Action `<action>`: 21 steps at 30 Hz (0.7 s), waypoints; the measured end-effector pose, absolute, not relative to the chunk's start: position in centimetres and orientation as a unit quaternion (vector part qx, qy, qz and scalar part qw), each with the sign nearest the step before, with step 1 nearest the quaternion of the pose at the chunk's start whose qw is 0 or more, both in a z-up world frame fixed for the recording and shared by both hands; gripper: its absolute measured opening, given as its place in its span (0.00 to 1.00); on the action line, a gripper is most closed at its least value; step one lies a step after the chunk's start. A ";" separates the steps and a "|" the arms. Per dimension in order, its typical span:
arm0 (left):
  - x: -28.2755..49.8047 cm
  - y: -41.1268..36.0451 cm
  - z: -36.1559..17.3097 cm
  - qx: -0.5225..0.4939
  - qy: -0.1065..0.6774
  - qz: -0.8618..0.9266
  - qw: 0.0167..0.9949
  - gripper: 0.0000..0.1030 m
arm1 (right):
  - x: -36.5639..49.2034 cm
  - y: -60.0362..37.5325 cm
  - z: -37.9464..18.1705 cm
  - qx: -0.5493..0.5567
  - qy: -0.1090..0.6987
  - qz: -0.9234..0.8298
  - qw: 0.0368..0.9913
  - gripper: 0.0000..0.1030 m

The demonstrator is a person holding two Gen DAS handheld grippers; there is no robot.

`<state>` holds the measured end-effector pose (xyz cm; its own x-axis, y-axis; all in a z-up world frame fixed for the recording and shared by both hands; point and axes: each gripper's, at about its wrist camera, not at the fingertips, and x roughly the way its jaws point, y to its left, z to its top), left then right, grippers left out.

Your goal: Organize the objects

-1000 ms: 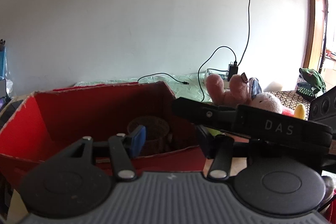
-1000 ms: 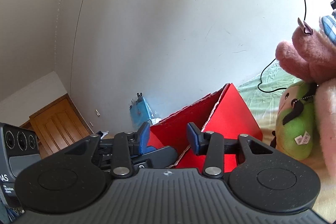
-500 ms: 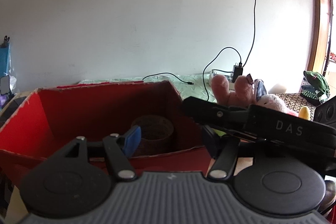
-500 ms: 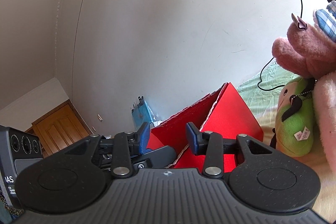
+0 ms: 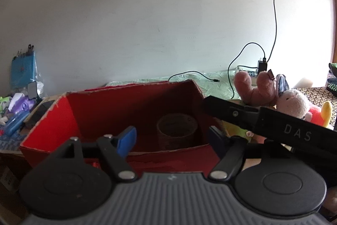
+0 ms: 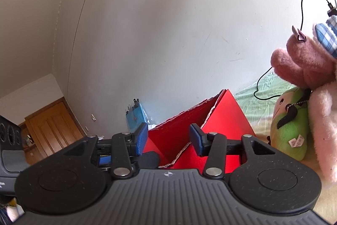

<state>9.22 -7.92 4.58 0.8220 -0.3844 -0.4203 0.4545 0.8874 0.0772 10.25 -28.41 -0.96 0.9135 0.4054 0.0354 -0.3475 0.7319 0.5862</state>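
The left gripper is hovering with its blue-padded fingers spread wide and holding nothing, aimed over the near wall of the red cardboard box. The right gripper is likewise standing apart at the jaws and gripping nothing, pointing past the box's far corner from the other side; its black body is crossing the left view as a bar marked DAS and is covering the left gripper's right pad almost entirely. Inside the box, a small round woven basket is sitting against the right-hand wall, probably already stowed there as part of the tidying. The plush toys waiting to be sorted are lying just beside the box on the bed: a pink plush animal leaning over a green plush toy, with a white plush behind them. Both grippers seem to be poised between box and toys, likely so either can reach for a toy. The toys are being cut off by the frame edge, so their full shapes are hard to tell, and the clutter beyond the box's left end is too small to identify. A black charging cable is trailing across the green bedsheet behind the box.
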 end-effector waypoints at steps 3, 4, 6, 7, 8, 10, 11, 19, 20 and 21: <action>9.2 -7.7 4.5 0.091 0.207 -0.206 0.952 0.78 | 10.0 -28.1 -0.8 0.292 0.045 0.197 0.935 0.47; 9.2 -7.6 4.5 0.090 0.209 -0.203 0.953 0.79 | 9.9 -28.0 -0.8 0.288 0.044 0.195 0.936 0.47; 9.1 -7.3 4.4 0.088 0.211 -0.197 0.953 0.80 | 9.8 -27.8 -0.7 0.281 0.042 0.192 0.939 0.47; 9.0 -7.2 4.4 0.088 0.212 -0.195 0.954 0.80 | 9.8 -27.8 -0.7 0.279 0.042 0.191 0.940 0.47; 9.0 -7.1 4.4 0.088 0.212 -0.193 0.954 0.80 | 9.8 -27.7 -0.6 0.277 0.042 0.190 0.941 0.47; 8.9 -7.2 4.4 0.089 0.212 -0.189 0.955 0.80 | 9.7 -27.6 -0.6 0.274 0.042 0.189 0.942 0.47; 8.8 -7.2 4.4 0.091 0.211 -0.187 0.955 0.80 | 9.7 -27.6 -0.6 0.272 0.041 0.188 0.943 0.47; 8.6 -7.0 4.2 0.086 0.219 -0.180 0.955 0.81 | 9.5 -27.3 -0.5 0.261 0.038 0.183 0.947 0.48; 8.5 -6.8 4.1 0.085 0.222 -0.179 0.955 0.81 | 9.5 -27.3 -0.5 0.261 0.038 0.184 0.947 0.48; 8.5 -6.8 4.0 0.083 0.224 -0.178 0.955 0.81 | 9.4 -27.3 -0.5 0.260 0.037 0.184 0.947 0.48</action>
<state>8.54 -6.75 3.99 0.8367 -0.3021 -0.4567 0.3768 0.9229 0.0798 9.43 -27.27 -0.50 0.9294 0.3683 0.0249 -0.3293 0.7967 0.5067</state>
